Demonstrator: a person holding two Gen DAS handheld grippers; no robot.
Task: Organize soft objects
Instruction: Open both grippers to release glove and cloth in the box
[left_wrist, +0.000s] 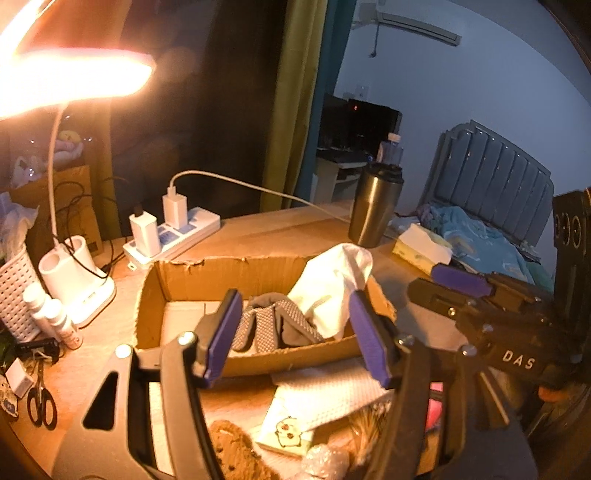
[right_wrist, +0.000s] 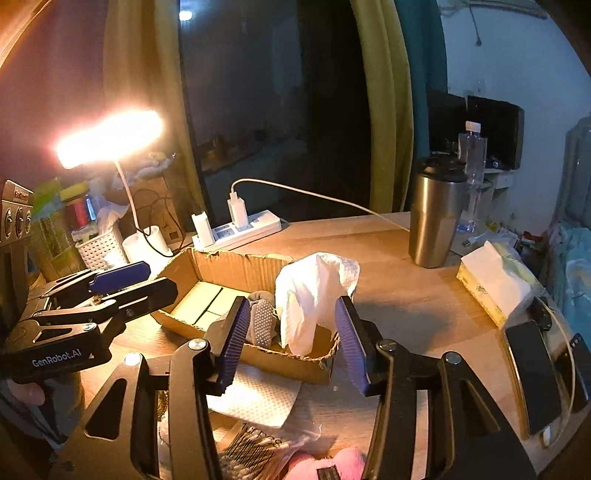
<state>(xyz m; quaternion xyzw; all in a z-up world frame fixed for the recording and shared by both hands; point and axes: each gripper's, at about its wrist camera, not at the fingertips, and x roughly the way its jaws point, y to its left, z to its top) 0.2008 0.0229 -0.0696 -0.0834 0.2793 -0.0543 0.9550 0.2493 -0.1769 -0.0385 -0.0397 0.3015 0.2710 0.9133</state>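
Mid-frame, a cardboard box (left_wrist: 192, 280) holds a white cloth (left_wrist: 332, 291) and grey socks (left_wrist: 258, 325); left tool (left_wrist: 295, 336) and right tool (right_wrist: 291, 343) both released.

The cardboard box (left_wrist: 177, 280) was brown. The sock (left_wrist: 258, 325) in it was grey with a pale raised-dot pattern; the tissue (right_wrist: 314, 291) was white. Gripper pads (left_wrist: 221, 332) were ribbed purple. Lower frame: a pink plush (right_wrist: 332, 463) and an embossed white paper towel (right_wrist: 258, 398).

Black left claw (left_wrist: 295, 336) has ribbed purple pads, silver screws.
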